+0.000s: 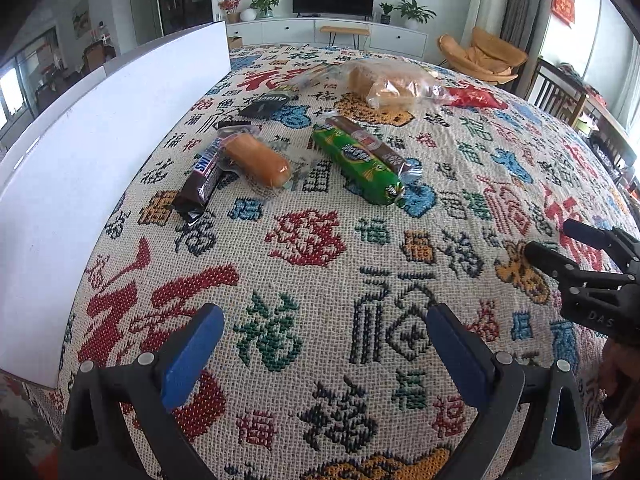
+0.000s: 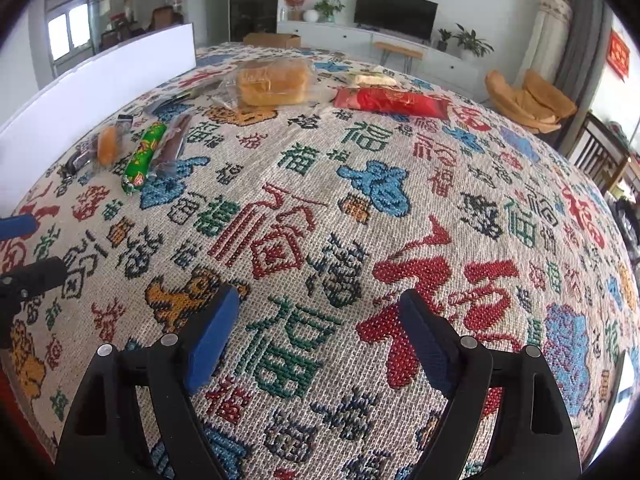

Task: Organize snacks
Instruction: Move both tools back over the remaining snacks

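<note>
Here the left gripper (image 1: 320, 340) is spread wide over the patterned cloth (image 1: 320, 264), with nothing between its blue pads. The right gripper (image 2: 320, 332) is spread wide and empty too. The Snickers bar (image 1: 202, 178), small bun (image 1: 258, 160) and green pack (image 1: 358, 164) lie ahead of the left gripper, well apart from it; the bread bag (image 2: 274, 82) and red pack (image 2: 390, 102) lie far ahead of the right one.
</note>
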A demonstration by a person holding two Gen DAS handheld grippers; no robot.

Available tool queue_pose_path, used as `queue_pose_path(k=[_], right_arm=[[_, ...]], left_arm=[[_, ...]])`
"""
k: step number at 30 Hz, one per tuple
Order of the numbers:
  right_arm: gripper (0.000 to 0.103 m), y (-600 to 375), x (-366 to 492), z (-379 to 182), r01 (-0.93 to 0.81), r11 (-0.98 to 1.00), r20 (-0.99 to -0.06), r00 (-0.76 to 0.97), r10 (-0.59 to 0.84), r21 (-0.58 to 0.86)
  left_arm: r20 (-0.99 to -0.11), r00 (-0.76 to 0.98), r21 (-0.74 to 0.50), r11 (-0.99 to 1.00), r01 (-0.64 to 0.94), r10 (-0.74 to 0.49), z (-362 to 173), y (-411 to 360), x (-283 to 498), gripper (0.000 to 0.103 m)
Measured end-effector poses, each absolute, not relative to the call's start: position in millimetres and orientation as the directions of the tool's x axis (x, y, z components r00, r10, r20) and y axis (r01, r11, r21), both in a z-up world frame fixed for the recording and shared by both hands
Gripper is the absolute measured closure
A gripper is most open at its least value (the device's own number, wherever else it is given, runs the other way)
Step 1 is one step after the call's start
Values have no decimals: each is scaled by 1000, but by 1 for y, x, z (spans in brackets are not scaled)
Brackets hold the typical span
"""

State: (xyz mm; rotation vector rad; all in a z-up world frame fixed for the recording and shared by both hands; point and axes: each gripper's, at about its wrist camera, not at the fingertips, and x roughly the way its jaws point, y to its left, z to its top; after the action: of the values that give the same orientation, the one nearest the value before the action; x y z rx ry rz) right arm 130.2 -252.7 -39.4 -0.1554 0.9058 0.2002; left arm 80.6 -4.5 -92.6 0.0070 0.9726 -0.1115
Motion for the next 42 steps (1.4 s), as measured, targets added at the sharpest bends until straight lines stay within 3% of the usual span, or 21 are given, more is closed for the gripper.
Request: queue_pose_path(k=[3, 42], right_arm=[[14, -261, 134, -42, -220, 975, -804, 578, 141, 13], [13, -259, 134, -42, -218, 976, -805, 578, 137, 9]], left_arm=[[-828, 556, -41, 996, 76, -77, -97, -1, 82, 2], [-839, 543, -5, 998, 63, -39, -101, -2, 82, 0]])
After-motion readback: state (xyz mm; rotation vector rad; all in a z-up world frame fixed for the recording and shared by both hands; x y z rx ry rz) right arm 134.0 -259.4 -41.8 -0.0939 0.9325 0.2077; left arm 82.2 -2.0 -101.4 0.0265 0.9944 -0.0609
